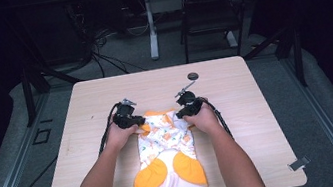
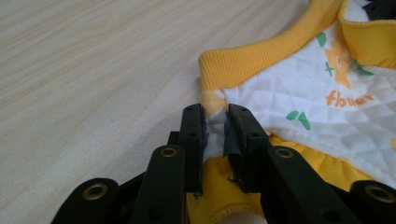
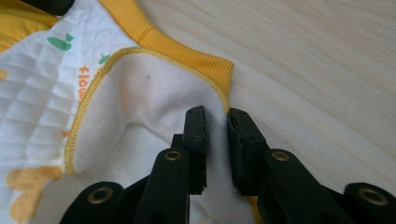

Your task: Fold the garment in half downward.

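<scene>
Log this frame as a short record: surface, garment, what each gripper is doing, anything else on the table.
surface: wooden table
garment: small white and yellow garment, lying on the table, printed with orange flowers
left gripper: jaws shut on the garment's edge near the yellow ribbed band
right gripper: jaws shut on the garment's edge, white inner lining showing
other: small dark round object toward the far edge

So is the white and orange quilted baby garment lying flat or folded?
Partly folded: the white and orange quilted baby garment has its top bunched, white inner lining showing.
</scene>
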`<action>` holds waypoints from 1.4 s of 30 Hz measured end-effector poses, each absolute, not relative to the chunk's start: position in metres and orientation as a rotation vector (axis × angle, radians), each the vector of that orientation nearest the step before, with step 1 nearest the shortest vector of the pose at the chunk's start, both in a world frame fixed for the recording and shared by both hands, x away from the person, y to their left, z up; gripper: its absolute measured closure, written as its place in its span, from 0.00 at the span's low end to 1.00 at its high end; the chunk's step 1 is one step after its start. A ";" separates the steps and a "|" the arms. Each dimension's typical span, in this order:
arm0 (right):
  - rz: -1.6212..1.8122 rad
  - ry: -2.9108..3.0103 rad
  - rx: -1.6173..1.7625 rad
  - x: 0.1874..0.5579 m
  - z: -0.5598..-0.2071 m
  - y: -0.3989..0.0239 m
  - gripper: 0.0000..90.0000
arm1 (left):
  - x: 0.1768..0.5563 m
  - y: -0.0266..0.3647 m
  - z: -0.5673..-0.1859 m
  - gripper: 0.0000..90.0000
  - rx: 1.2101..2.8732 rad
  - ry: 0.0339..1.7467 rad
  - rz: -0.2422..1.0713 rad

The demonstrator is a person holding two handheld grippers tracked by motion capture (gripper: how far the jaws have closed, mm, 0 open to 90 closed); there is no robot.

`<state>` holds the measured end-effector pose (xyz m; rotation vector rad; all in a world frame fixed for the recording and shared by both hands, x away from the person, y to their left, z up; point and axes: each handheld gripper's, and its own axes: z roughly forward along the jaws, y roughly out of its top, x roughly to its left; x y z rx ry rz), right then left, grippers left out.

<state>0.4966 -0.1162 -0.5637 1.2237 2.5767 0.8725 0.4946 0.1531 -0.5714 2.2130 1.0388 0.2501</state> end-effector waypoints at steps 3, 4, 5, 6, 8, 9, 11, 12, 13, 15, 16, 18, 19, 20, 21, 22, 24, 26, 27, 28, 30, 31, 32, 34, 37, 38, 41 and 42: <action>0.872 2.584 1.214 0.496 -0.563 -0.116 0.92 | 0.494 0.153 -0.572 0.92 2.205 1.048 0.260; 0.882 2.578 1.220 0.495 -0.564 -0.115 0.93 | 0.494 0.153 -0.572 0.95 2.203 1.048 0.258; 0.881 2.580 1.218 0.495 -0.564 -0.115 0.95 | 0.493 0.154 -0.573 0.97 2.194 1.052 0.258; 0.881 2.583 1.215 0.495 -0.563 -0.115 0.96 | 0.493 0.154 -0.573 0.97 2.191 1.055 0.262; 0.880 2.585 1.212 0.495 -0.563 -0.116 0.96 | 0.492 0.154 -0.573 0.98 2.187 1.055 0.263; 0.879 2.593 1.200 0.494 -0.561 -0.116 0.96 | 0.491 0.155 -0.572 0.98 2.195 1.055 0.258; 0.883 2.596 1.196 0.494 -0.559 -0.116 0.96 | 0.491 0.156 -0.571 0.98 2.195 1.055 0.262; 0.891 2.590 1.161 0.492 -0.554 -0.116 0.97 | 0.490 0.157 -0.567 0.99 2.192 1.053 0.265; 0.897 2.597 1.150 0.492 -0.552 -0.116 0.97 | 0.490 0.157 -0.567 0.99 2.192 1.053 0.265; 0.926 2.576 1.146 0.491 -0.550 -0.115 0.97 | 0.489 0.158 -0.563 0.99 2.182 1.044 0.271; 0.934 2.570 1.121 0.489 -0.544 -0.115 0.97 | 0.487 0.158 -0.558 0.99 2.175 1.034 0.277; 0.935 2.571 1.092 0.486 -0.539 -0.115 0.97 | 0.486 0.159 -0.553 0.99 2.181 1.017 0.288; 0.949 2.564 1.090 0.485 -0.538 -0.115 0.97 | 0.486 0.159 -0.550 0.99 2.179 1.012 0.289; 0.938 2.566 1.083 0.484 -0.535 -0.116 0.97 | 0.485 0.159 -0.547 0.99 2.176 1.007 0.296; 0.948 2.559 1.073 0.483 -0.533 -0.117 0.97 | 0.485 0.159 -0.544 0.99 2.173 1.000 0.296; 0.943 2.556 1.061 0.482 -0.531 -0.117 0.97 | 0.484 0.159 -0.541 0.99 2.170 0.994 0.305; 0.956 2.544 1.054 0.480 -0.525 -0.119 0.97 | 0.482 0.160 -0.536 0.99 2.167 0.983 0.312; 0.974 2.526 1.040 0.478 -0.521 -0.120 0.97 | 0.481 0.161 -0.531 0.99 2.163 0.977 0.324; 0.974 2.526 1.040 0.478 -0.521 -0.120 0.97 | 0.481 0.161 -0.531 0.99 2.163 0.977 0.324; 0.983 2.510 1.044 0.477 -0.519 -0.120 0.97 | 0.481 0.161 -0.528 0.99 2.161 0.971 0.331; 1.006 2.493 1.027 0.474 -0.511 -0.120 0.97 | 0.481 0.162 -0.521 0.99 2.150 0.964 0.343; 1.006 2.493 1.027 0.474 -0.511 -0.120 0.97 | 0.481 0.162 -0.521 0.99 2.150 0.964 0.343; 0.993 2.493 1.014 0.475 -0.507 -0.120 0.97 | 0.481 0.163 -0.514 0.99 2.139 0.954 0.358; 0.999 2.487 1.001 0.475 -0.499 -0.120 0.97 | 0.481 0.163 -0.510 0.99 2.136 0.952 0.364; 0.995 2.475 0.975 0.475 -0.488 -0.119 0.97 | 0.481 0.164 -0.499 0.99 2.127 0.936 0.391; 0.995 2.475 0.975 0.475 -0.488 -0.119 0.97 | 0.481 0.164 -0.499 0.99 2.127 0.936 0.391; 0.995 2.453 0.955 0.475 -0.474 -0.118 0.97 | 0.481 0.166 -0.490 0.99 2.109 0.928 0.410; 1.000 2.445 0.950 0.474 -0.470 -0.117 0.97 | 0.480 0.167 -0.484 0.99 2.106 0.922 0.430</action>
